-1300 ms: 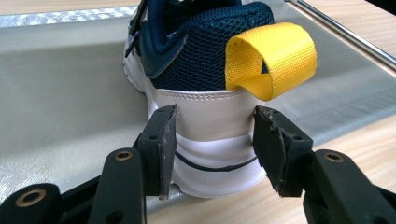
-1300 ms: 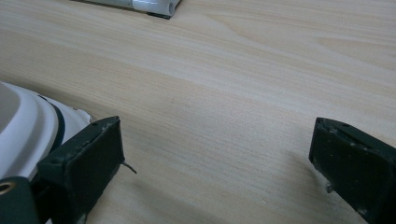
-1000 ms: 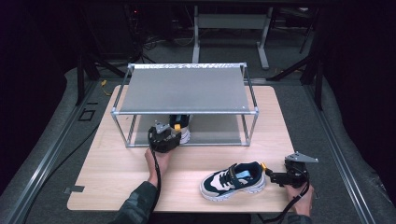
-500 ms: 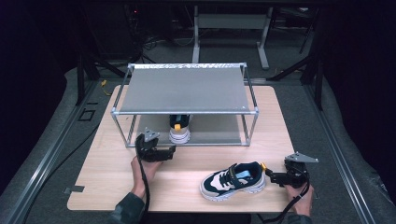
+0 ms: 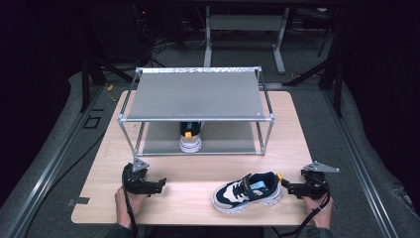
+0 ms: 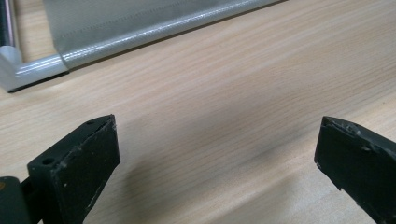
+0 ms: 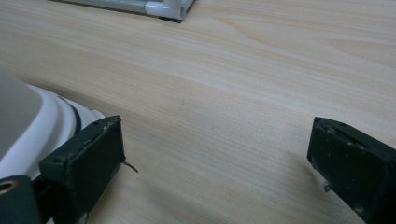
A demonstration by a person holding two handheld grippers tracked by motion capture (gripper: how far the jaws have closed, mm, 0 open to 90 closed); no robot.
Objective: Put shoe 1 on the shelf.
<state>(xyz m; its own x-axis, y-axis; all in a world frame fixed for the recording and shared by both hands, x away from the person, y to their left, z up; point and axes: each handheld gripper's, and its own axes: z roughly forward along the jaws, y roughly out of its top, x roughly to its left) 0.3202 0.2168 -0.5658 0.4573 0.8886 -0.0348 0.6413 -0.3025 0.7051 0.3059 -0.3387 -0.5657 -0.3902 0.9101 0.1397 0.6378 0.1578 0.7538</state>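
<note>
A white, black and blue sneaker (image 5: 247,192) lay on its sole near the front edge of the pale wood-grain desk (image 5: 297,129), toe toward 9 o'clock, heel with an orange tab toward 3 o'clock. The right hand-held gripper (image 5: 291,189) sat just beside that heel at its 3 o'clock side, jaws spread wide with nothing between them; in the right gripper view the shoe's smooth white rounded heel (image 7: 32,126) bulged beside the left jaw, whether touching could not be told. The left hand-held gripper (image 5: 157,185) rested on the desk well apart from the sneaker at its 9 o'clock, jaws also spread wide over bare wood (image 6: 219,121). Both carried blocky matte black jaws with scuffed edges.

At 12 o'clock from the sneaker stood a low shelf rack (image 5: 195,119) of thin silvery metal tubes with a flat grey top. A second sneaker (image 5: 190,138), white-toed with an orange tab, sat on its lower tier, toe toward the person.
</note>
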